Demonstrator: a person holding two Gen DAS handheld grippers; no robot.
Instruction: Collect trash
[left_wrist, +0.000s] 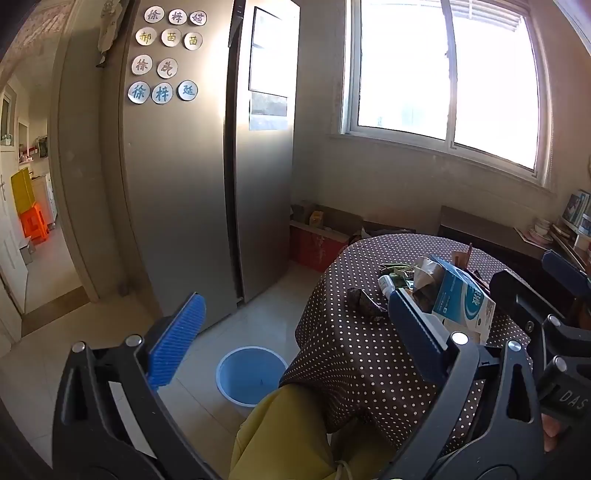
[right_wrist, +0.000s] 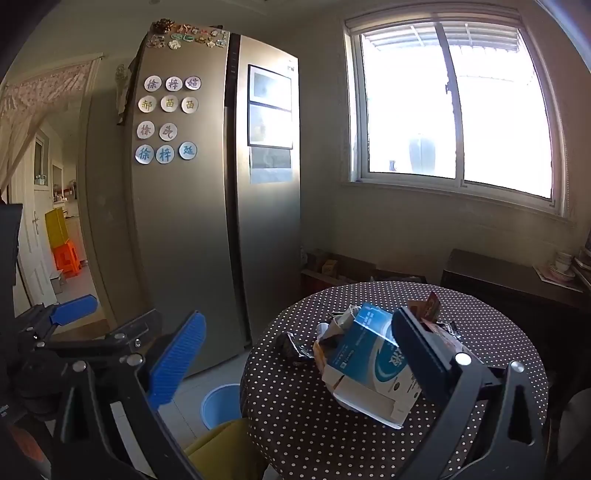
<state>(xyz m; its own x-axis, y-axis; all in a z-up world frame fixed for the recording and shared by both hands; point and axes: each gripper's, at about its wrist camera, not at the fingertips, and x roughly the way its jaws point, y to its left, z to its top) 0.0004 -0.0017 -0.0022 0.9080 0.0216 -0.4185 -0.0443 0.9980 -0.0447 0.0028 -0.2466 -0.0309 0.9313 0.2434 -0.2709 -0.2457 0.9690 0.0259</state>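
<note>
A heap of trash is seen on the polka-dot counter (right_wrist: 480, 332): a blue-and-white carton (right_wrist: 373, 365), a crumpled dark wrapper (right_wrist: 293, 349) just left of it, and a small white bottle (left_wrist: 386, 283). Both the left tool (left_wrist: 295, 325) and the right tool (right_wrist: 295, 347) are spread wide, with nothing pinched. A blue bucket (left_wrist: 251, 374) stands on the floor left of the counter.

Your left wrist view looks slightly down past the table (left_wrist: 354, 332) edge toward the fridge (left_wrist: 192, 184). Your right wrist view sits higher, facing more level. Both share the fridge, window (right_wrist: 454, 110), table and bucket (right_wrist: 221, 404).
</note>
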